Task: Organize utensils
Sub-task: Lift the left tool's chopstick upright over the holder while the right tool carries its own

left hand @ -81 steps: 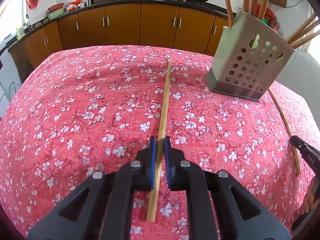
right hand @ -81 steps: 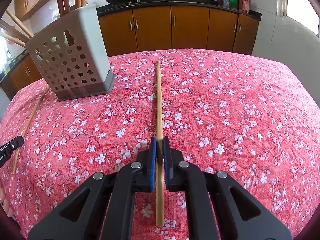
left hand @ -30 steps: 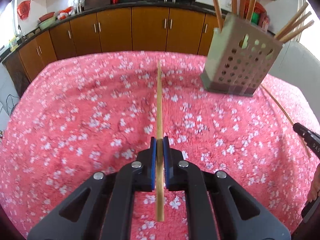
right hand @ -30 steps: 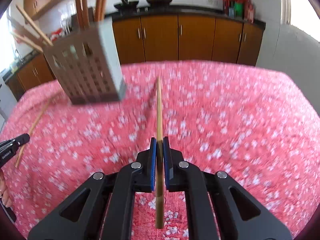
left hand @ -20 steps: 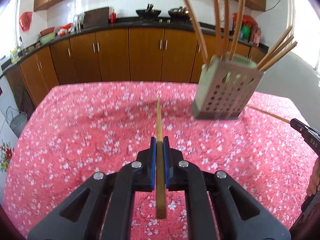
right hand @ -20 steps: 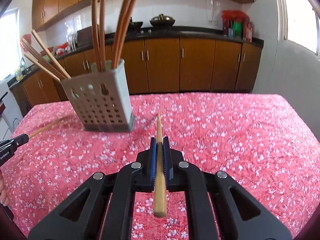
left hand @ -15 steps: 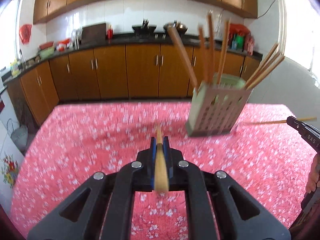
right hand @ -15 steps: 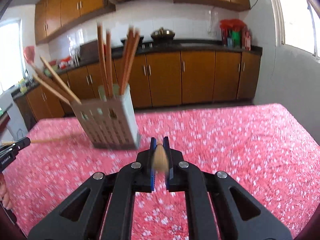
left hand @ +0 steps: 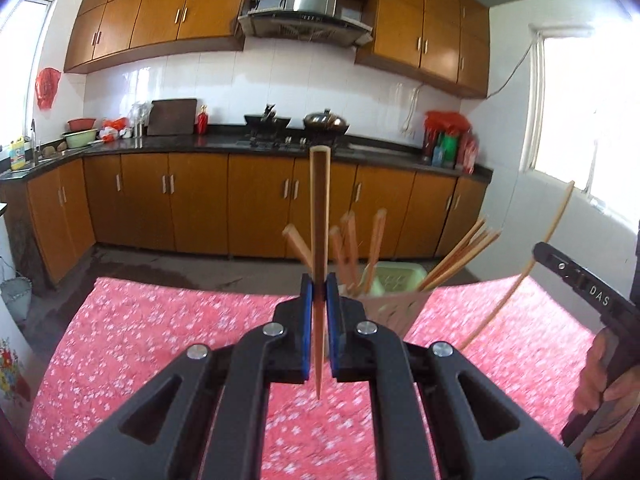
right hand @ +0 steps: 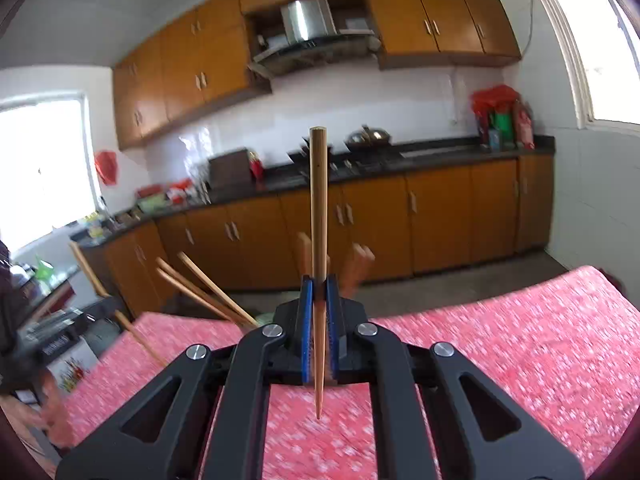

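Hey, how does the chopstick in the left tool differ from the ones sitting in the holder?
The held chopstick stands alone and upright, clamped in the left tool above the table; the holder chopsticks are bunched and lean outward at angles. The held one's thin tip hangs free, while theirs are hidden in the holder. All are plain wood.

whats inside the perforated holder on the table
Several wooden chopsticks stand in the perforated holder, their tops fanning out above its rim. The left tool, shut on its own chopstick, covers part of the holder, so the count and the lower ends stay hidden.
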Demonstrator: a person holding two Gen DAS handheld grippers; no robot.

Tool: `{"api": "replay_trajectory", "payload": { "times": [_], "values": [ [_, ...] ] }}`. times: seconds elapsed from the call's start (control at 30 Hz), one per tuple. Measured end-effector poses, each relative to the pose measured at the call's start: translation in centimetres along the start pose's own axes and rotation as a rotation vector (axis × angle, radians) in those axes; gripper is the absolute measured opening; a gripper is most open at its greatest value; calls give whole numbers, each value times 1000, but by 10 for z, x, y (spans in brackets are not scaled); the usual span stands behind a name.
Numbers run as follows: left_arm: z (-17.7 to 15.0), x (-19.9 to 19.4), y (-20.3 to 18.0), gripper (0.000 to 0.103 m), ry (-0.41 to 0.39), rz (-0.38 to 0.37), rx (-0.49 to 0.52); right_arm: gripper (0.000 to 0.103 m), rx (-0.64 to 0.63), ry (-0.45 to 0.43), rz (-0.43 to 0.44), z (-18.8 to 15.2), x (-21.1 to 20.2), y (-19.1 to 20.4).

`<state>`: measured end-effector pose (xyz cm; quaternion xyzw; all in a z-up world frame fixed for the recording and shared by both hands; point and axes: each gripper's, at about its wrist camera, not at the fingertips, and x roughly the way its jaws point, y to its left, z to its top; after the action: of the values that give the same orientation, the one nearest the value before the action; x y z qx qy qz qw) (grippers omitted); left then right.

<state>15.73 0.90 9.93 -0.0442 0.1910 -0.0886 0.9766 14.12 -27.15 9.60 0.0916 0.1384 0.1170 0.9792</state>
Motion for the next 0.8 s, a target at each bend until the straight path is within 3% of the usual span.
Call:
{"api": "replay_trajectory", "payload": {
  "times": [0.23,0.37,0.5,0.8],
  "values": [
    [50,-3,-29,8,-144,-45,-31,8,-30,-180,21,45,2,29],
    [74,8,-47,8,-211,-51,-31,8,-33,-213,-5,57,20,31],
    [83,37,-55,8,-220,-44,-32,8,-30,-189,-34,53,47,26],
    [62,91,-42,8,-119,-44,-67,8,-46,-76,-40,25,79,17]
  ]
}}
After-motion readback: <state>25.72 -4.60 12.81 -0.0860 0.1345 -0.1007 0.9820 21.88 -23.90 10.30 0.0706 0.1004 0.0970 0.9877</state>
